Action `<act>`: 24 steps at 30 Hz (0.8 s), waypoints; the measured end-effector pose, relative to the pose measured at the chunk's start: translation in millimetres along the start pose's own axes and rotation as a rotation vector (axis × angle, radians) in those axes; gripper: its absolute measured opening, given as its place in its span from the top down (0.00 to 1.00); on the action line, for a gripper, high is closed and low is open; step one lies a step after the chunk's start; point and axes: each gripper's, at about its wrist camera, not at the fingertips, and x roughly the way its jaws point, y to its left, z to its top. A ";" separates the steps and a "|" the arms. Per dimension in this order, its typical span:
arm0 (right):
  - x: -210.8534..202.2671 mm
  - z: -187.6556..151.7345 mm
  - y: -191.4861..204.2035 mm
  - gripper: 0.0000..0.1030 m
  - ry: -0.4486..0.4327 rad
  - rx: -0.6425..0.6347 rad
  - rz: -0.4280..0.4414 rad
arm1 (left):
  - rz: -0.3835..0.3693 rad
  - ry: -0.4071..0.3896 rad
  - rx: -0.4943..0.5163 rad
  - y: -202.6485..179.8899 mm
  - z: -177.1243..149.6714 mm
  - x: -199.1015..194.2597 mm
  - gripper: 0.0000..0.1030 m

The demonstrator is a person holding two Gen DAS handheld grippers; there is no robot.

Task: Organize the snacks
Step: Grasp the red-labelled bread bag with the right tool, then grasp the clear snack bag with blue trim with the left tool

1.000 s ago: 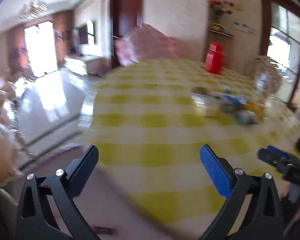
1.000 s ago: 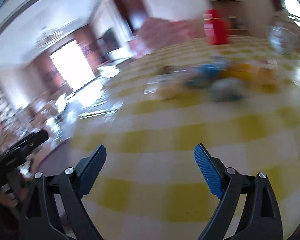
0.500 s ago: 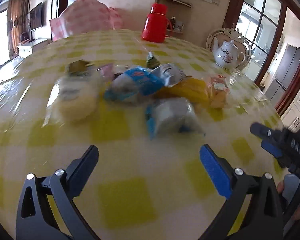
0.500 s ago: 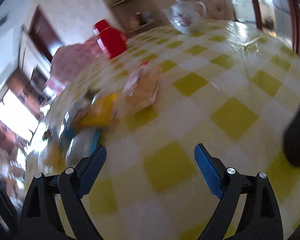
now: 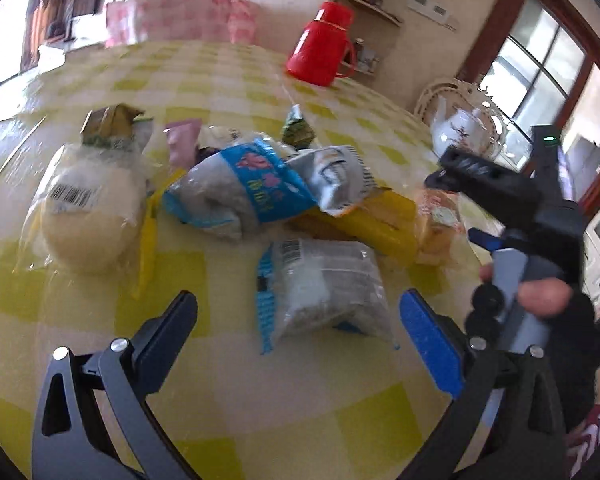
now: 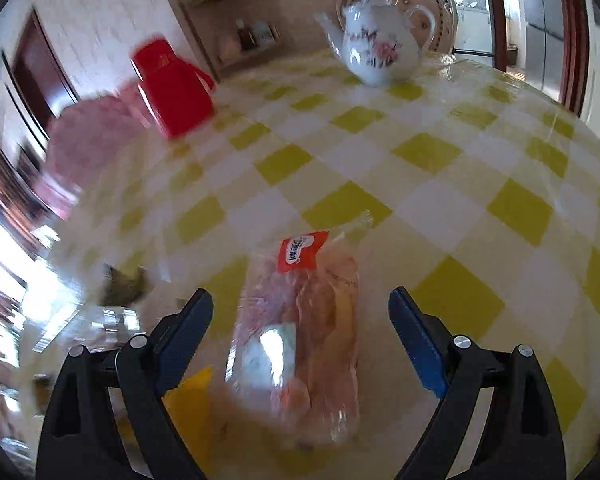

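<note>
Both the left gripper (image 5: 298, 316) and right gripper (image 6: 300, 312) gape wide, holding nothing. Bare checked tablecloth (image 6: 440, 184) stretches toward two o'clock of the clear bread bag (image 6: 300, 332). A teapot (image 6: 380, 52) stands at twelve.

My right hand-held gripper (image 6: 300, 322) hangs with jaws spread wide over the clear bread packet (image 6: 300, 328) on the yellow-checked worktop (image 6: 440, 168). Beyond that packet stand a red jug (image 6: 170, 86) and a white teapot (image 6: 380, 54).
</note>
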 end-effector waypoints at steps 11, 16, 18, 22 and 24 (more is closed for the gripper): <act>6.4 -18.1 -2.7 0.55 0.039 -0.241 -0.102 | 0.032 0.012 -0.023 9.4 1.0 -1.3 0.02; -27.6 -37.9 -40.9 0.56 0.029 -0.180 -0.020 | 0.051 0.017 0.027 2.0 -0.6 0.6 0.02; -40.4 -48.4 -50.8 0.56 0.020 -0.172 0.009 | 0.059 0.023 0.056 -3.3 -1.2 3.7 0.02; -56.2 -62.0 -68.4 0.56 0.016 -0.118 0.076 | 0.101 0.051 0.118 -18.2 6.6 21.5 0.02; -61.5 -66.5 -73.5 0.56 0.017 -0.099 0.102 | 0.108 0.111 0.170 -28.2 11.4 37.6 0.02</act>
